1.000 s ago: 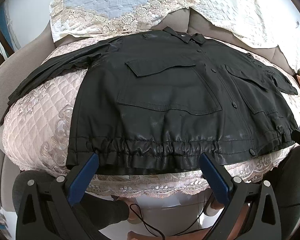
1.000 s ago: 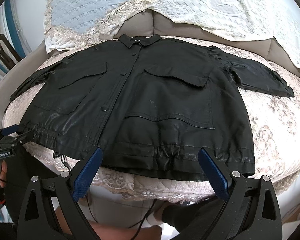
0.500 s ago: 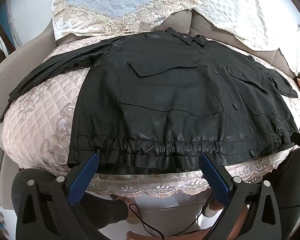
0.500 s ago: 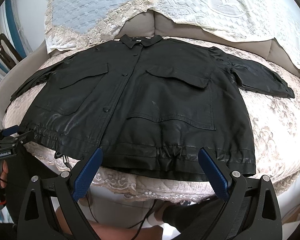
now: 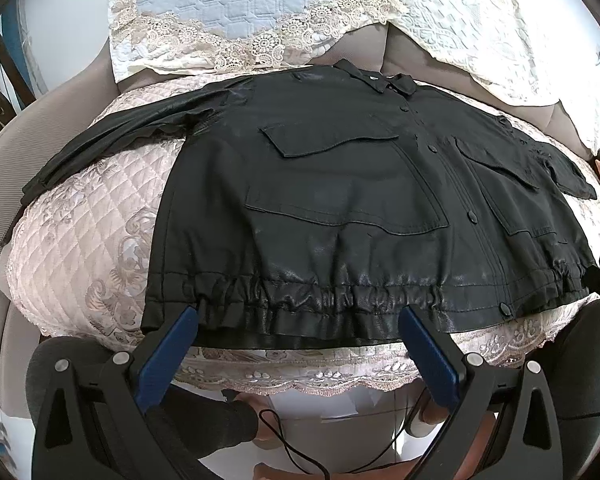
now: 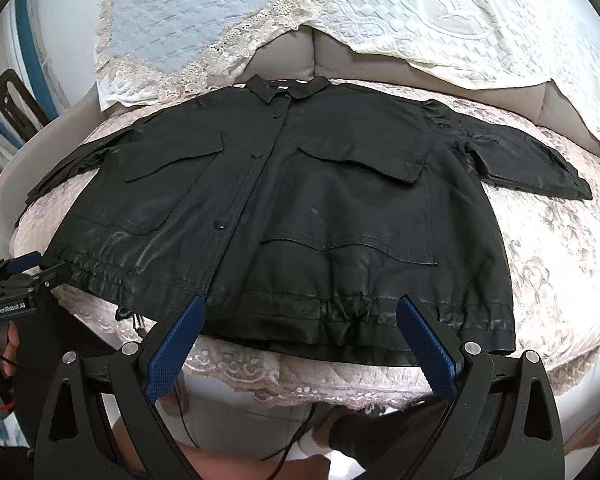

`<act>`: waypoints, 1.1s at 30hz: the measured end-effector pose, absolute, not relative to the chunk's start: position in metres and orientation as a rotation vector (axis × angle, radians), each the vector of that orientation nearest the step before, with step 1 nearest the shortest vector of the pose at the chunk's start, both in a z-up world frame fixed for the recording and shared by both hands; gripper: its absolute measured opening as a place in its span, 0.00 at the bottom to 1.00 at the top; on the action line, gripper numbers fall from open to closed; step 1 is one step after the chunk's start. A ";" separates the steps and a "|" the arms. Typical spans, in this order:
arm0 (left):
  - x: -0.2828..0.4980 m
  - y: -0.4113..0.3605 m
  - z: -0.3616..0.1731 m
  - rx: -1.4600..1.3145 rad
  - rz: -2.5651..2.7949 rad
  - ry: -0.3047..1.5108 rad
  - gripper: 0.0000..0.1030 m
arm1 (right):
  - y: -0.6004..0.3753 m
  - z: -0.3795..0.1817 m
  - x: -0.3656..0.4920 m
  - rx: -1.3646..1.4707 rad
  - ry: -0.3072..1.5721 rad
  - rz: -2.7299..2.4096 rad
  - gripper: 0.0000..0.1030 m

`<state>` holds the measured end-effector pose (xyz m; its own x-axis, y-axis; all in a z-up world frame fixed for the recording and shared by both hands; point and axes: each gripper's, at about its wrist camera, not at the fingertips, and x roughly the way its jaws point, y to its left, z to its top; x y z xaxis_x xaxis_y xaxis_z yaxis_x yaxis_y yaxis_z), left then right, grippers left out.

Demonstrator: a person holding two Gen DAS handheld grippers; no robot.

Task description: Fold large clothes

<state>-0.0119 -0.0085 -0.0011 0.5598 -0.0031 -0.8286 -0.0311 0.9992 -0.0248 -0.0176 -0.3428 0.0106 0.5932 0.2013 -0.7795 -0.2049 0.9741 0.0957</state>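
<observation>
- Now the left gripper point(image 5: 298, 314) is spread wide at the near hem, holding nothing.
- Likewise the right gripper point(image 6: 298, 304) is spread and empty.
- Beyond them, the black jacket point(image 6: 300, 200) lies flat, buttoned, on the quilted sofa cover point(image 6: 560, 248).

Left gripper point(image 5: 298, 314) and right gripper point(image 6: 298, 302): black frames with triangular cut-outs, silver screws and blue textured pads point(image 6: 172, 354). White "GenRobot.AI" lettering marks the left unit. Thin black cable point(image 5: 296, 446); dark trousers point(image 5: 204, 416).
</observation>
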 end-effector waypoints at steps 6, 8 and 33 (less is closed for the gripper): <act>-0.012 -0.008 0.000 -0.034 0.024 0.974 0.99 | -0.342 0.011 -0.018 -0.003 0.904 0.238 0.94; -0.012 -0.007 -0.001 -0.039 0.025 0.976 0.99 | -0.341 0.011 -0.017 -0.003 0.906 0.245 0.94; -0.001 0.039 0.004 -0.179 0.070 0.967 0.99 | -0.305 0.018 -0.004 -0.048 0.895 0.310 0.94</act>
<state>-0.0009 0.0390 0.0035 0.5667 -0.0209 -0.8237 -0.1385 0.9830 -0.1202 -0.0045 -0.3053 0.0175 0.5836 0.2458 -0.7739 -0.2859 0.9543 0.0876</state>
